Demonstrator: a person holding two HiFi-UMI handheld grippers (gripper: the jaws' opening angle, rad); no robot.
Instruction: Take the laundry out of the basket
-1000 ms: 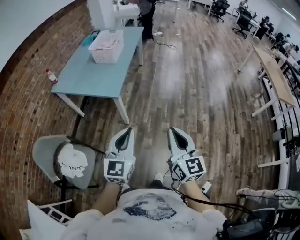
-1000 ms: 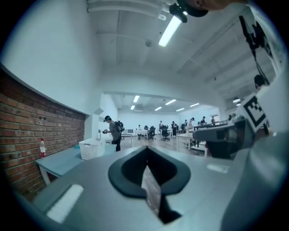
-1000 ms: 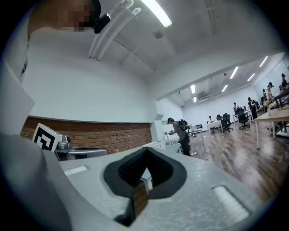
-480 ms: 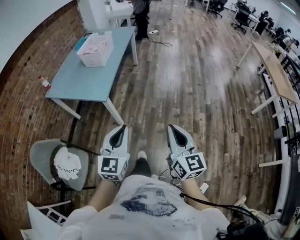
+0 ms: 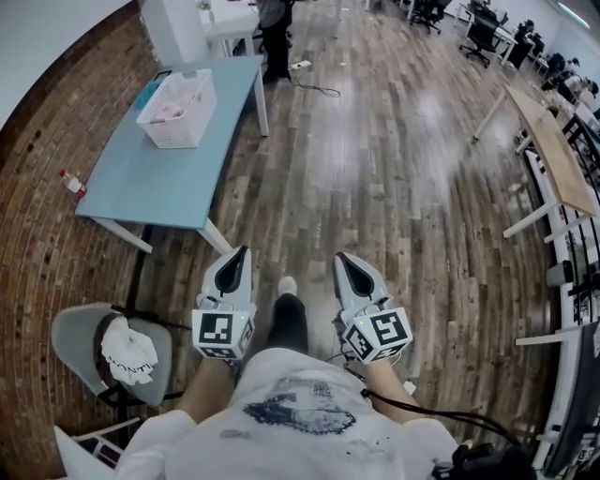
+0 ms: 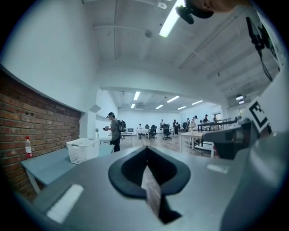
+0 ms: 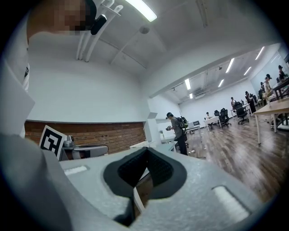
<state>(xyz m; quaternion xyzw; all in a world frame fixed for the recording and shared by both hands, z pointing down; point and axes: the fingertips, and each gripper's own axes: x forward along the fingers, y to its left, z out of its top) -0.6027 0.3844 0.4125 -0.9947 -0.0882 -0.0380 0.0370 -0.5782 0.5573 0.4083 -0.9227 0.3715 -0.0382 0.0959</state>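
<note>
A white slatted laundry basket [image 5: 180, 131] stands on the far part of a light blue table [image 5: 141, 187], with pale pink laundry [image 5: 172, 108] inside. The left gripper view shows the same basket [image 6: 82, 150] far off on the table [image 6: 45, 164]. I hold both grippers close to my body, well short of the table, pointing forward over the wooden floor. My left gripper [image 5: 239, 254] is shut and empty. So is my right gripper [image 5: 344, 260], beside it. In their own views the left gripper [image 6: 146, 150] and right gripper [image 7: 146, 150] show their jaws meeting at the tip.
A grey chair [image 5: 75, 328] with a white cloth [image 5: 128, 349] on it stands at my lower left by the brick wall. A red-capped bottle [image 5: 70, 181] stands at the table's left edge. A person [image 5: 274, 28] stands beyond the table. Long desks [image 5: 553, 150] line the right side.
The table and basket have slid up and left in the head view. My leg and shoe now show between the grippers. Both grippers stay shut, held side by side.
</note>
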